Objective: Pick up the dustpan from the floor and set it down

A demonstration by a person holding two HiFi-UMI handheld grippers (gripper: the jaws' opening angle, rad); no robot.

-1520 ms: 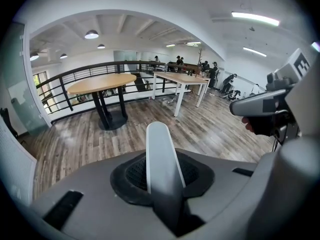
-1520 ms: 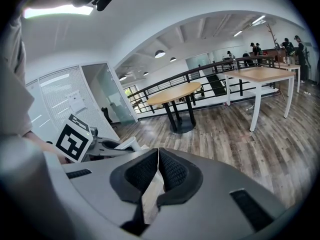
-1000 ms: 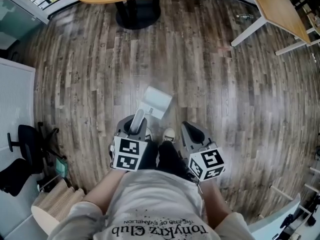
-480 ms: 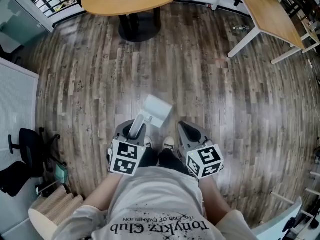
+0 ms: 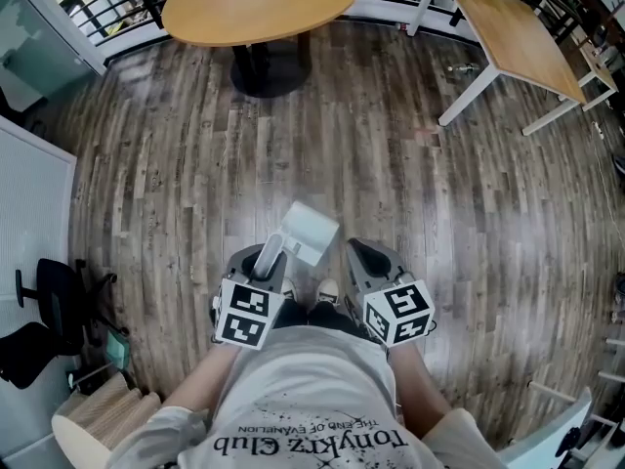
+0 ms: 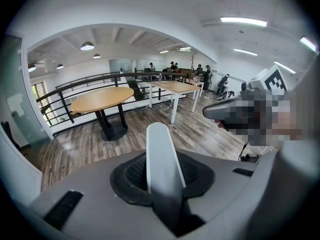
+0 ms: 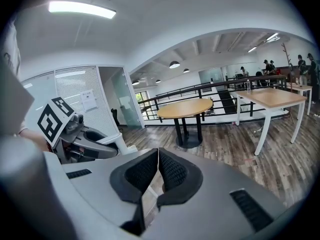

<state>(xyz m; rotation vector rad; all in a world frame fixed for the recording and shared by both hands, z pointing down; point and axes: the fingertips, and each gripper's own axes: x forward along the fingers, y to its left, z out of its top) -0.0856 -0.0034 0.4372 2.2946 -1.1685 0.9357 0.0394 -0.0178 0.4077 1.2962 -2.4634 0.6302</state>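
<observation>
Wood-plank floor (image 5: 469, 223) fills the head view, with a black office chair (image 5: 49, 311) at its left edge and a round wooden table (image 5: 259, 3) on a dark pedestal near the far edge. Just in front of the person's shirt (image 5: 312, 399), the left gripper (image 5: 262, 265) is clamped on the pale handle (image 6: 162, 159) of the white dustpan (image 5: 311, 231). The handle stands up between the black pads (image 6: 197, 171), and the pan end is held off the floor ahead of the person's shoes (image 5: 330, 289). Just beside it to the right, the right gripper (image 5: 363, 260) holds nothing, and its ribbed pads (image 7: 172, 171) are pressed together. A rectangular wooden table (image 5: 518, 32) on white legs stands at the floor's far right corner.
</observation>
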